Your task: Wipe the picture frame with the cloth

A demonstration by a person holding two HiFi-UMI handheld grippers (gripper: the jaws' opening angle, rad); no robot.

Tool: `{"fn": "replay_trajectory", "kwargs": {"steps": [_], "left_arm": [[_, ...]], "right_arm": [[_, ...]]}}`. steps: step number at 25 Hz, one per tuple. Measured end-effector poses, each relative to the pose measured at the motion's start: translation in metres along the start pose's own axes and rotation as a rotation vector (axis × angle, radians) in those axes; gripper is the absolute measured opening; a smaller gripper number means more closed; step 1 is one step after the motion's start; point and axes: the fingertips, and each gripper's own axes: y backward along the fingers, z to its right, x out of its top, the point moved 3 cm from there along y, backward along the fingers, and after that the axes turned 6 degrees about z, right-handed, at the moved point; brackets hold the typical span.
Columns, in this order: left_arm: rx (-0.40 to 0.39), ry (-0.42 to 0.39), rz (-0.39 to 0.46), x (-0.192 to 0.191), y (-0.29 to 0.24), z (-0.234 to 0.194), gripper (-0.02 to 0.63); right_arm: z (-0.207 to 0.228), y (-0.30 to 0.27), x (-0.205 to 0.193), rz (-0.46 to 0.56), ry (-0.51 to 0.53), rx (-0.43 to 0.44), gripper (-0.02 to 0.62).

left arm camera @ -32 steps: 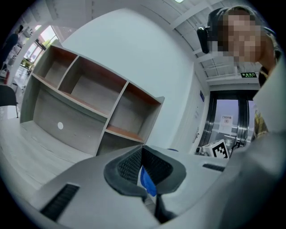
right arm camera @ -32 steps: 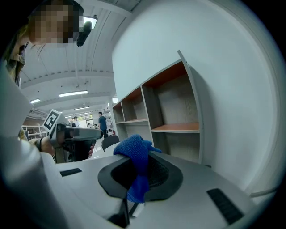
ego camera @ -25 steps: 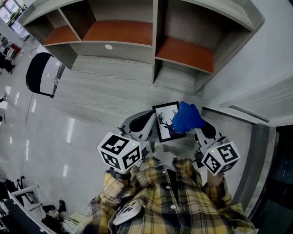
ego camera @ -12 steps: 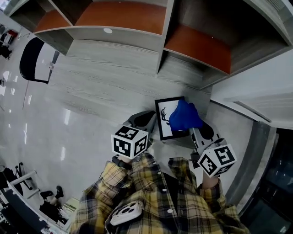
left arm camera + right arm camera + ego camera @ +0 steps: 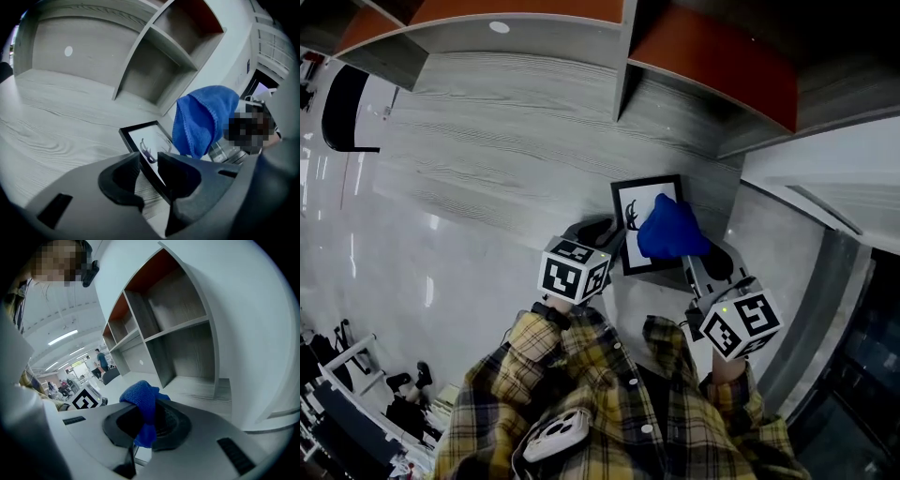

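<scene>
Head view: black frame [image 5: 630,199], prob. deer [image 5: 633,217]

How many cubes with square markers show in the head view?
2. The left cube is at lower centre, above the plaid shirt; the right cube is at lower right, below the blue cloth. None seems hidden.
</scene>
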Motion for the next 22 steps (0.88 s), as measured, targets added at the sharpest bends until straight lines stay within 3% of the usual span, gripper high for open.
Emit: {"fn": "replay_trajectory", "kwargs": {"steps": [7,13,22], "left_arm": [[0.035,-0.09,-0.088,-0.023,-0.02,-0.003,0.109],[0.071,-0.18,-0.111,-0.029,-0.022,-0.002,0.112],[0.039,-0.042,-0.124,-0.025,-0.023,-0.008,0.133]], "right_arm": [[0.014,0.002,-0.015,-0.027,-0.01,0.001,0.036],[0.013,-0.003,-0.021,-0.044,-0.006,0.029,0.037],[0.009,-0.041,-0.014,-0.071,0.047,0.099,0.037]]}}
